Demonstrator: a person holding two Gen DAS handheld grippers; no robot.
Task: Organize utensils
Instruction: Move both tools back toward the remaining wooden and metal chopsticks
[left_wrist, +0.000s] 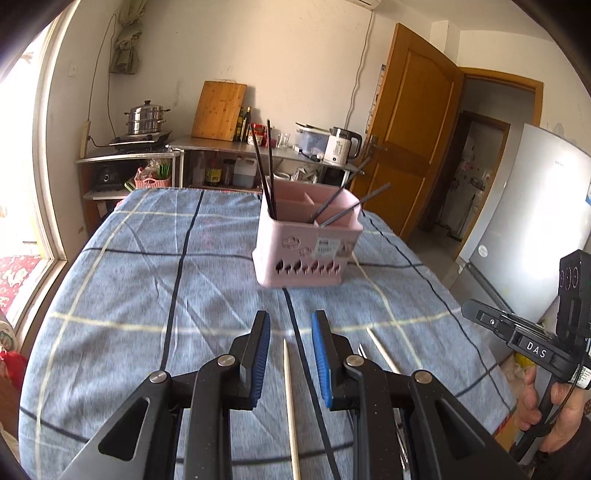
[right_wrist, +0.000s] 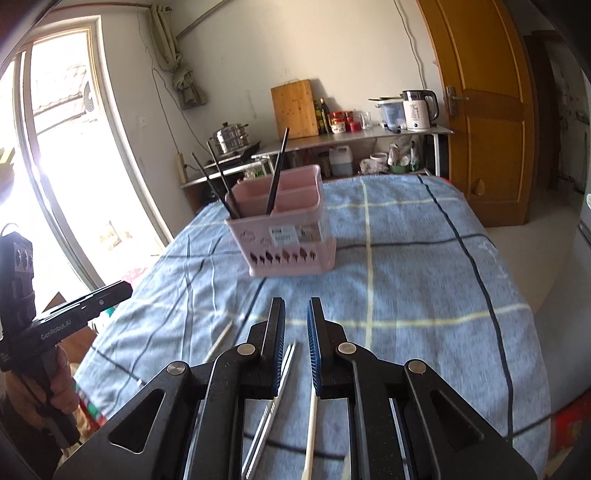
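Left gripper (left_wrist: 290, 325) and right gripper (right_wrist: 296, 314) gape empty short of the pink caddy (left_wrist: 306, 243); straddle one chopstick (left_wrist: 291, 402) squarely before squeezing.

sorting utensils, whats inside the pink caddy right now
The pink caddy holds four dark chopsticks: two in its left compartment, two leaning out to the right. Its walls hide their lower ends and anything lying at the bottom.

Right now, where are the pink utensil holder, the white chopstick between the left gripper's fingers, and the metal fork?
pink utensil holder (left_wrist: 301, 254): left wrist view, front wall.
white chopstick (left_wrist: 290, 398): left wrist view, mid-shaft.
metal fork (right_wrist: 275, 398): right wrist view, handle below the tines.
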